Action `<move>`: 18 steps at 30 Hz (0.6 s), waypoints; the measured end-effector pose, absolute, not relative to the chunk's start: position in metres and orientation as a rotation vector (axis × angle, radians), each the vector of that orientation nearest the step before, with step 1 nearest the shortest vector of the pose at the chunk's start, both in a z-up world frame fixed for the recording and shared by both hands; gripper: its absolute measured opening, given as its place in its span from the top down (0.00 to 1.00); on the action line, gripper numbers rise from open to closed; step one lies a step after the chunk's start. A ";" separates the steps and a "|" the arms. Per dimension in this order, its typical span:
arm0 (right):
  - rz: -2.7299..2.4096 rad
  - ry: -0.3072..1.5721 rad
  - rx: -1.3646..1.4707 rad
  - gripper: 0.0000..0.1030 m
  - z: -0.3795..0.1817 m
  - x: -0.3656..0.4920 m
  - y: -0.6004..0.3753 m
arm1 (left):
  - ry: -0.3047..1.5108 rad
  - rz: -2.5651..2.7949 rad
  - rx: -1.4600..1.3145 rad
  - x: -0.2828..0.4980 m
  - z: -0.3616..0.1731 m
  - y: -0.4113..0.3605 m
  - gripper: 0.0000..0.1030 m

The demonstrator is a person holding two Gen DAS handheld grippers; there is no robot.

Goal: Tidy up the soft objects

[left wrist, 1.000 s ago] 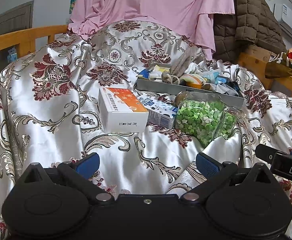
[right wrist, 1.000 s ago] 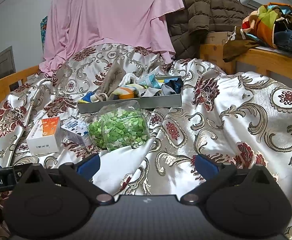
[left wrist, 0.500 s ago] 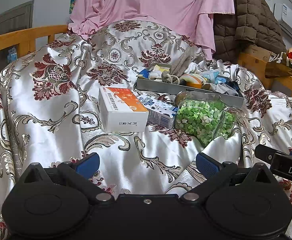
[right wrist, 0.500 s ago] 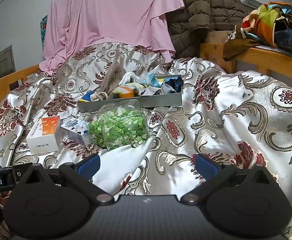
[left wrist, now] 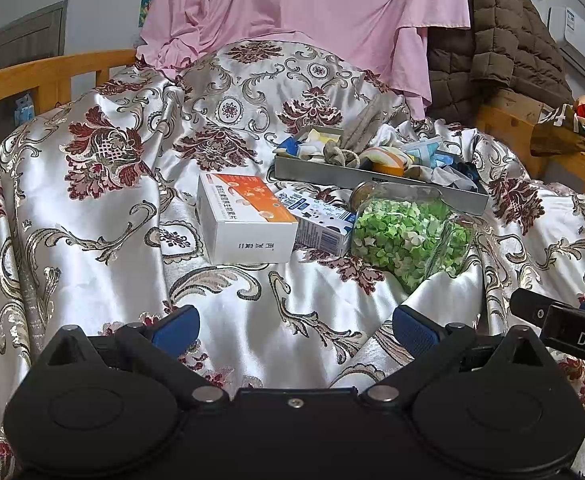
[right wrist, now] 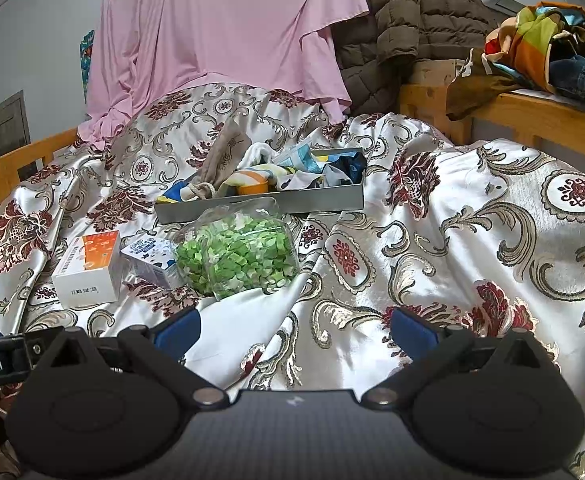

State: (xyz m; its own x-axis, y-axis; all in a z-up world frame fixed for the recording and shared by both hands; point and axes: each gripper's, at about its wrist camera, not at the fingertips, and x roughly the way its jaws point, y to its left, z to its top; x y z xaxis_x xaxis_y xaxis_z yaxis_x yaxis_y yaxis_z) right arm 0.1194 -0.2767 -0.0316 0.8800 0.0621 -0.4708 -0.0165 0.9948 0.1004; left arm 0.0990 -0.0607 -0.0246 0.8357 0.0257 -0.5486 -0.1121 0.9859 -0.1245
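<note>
Am holding left tongs (left wrist: pixel 295 330) and right tongs (right wrist: pixel 295 330) spread wide, gripping nothing. Soft objects (right wrist: pixel 248 178) sitting in grey tray (right wrist: pixel 260 203) on bed (boxes, jar lying outside). Seems mostly done.

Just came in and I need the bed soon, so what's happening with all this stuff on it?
A person holds two grippers, the left gripper and the right gripper, both open and empty above the satin bedspread. A grey tray already holds soft cloth items. In front of it lie an orange-and-white box, a small blue carton and a jar of green paper stars. Nothing is being gripped.
</note>
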 end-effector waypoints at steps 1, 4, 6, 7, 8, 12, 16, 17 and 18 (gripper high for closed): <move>0.041 0.493 0.094 0.00 -0.032 0.119 -0.277 | 0.577 0.073 -0.155 0.101 -0.024 -0.060 0.01; 0.037 0.490 0.096 0.00 -0.032 0.119 -0.277 | 0.577 0.073 -0.155 0.101 -0.024 -0.060 0.01; 0.037 0.493 0.096 0.00 -0.032 0.119 -0.278 | 0.579 0.072 -0.155 0.100 -0.025 -0.060 0.01; 0.038 0.494 0.096 0.00 -0.032 0.119 -0.278 | 0.579 0.072 -0.155 0.100 -0.025 -0.060 0.01; 0.039 0.494 0.095 0.00 -0.032 0.119 -0.277 | 0.579 0.071 -0.155 0.100 -0.025 -0.060 0.01; 0.033 0.490 0.094 0.00 -0.031 0.119 -0.278 | 0.597 0.052 -0.142 0.097 -0.025 -0.063 0.01; 0.033 0.492 0.095 0.00 -0.030 0.119 -0.278 | 0.583 0.052 -0.119 0.096 -0.019 -0.068 0.01; 0.033 0.492 0.095 0.00 -0.030 0.119 -0.278 | 0.578 0.048 -0.118 0.095 -0.018 -0.068 0.01; 0.034 0.492 0.095 0.00 -0.030 0.119 -0.279 | 0.573 0.045 -0.118 0.094 -0.017 -0.069 0.01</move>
State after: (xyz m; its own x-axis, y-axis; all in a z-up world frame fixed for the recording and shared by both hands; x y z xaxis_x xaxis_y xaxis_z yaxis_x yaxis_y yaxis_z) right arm 0.1194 -0.2785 -0.0303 0.8811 0.0554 -0.4698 -0.0097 0.9950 0.0993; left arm 0.0941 -0.0694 -0.0170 0.8395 0.0093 -0.5433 -0.0751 0.9922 -0.0992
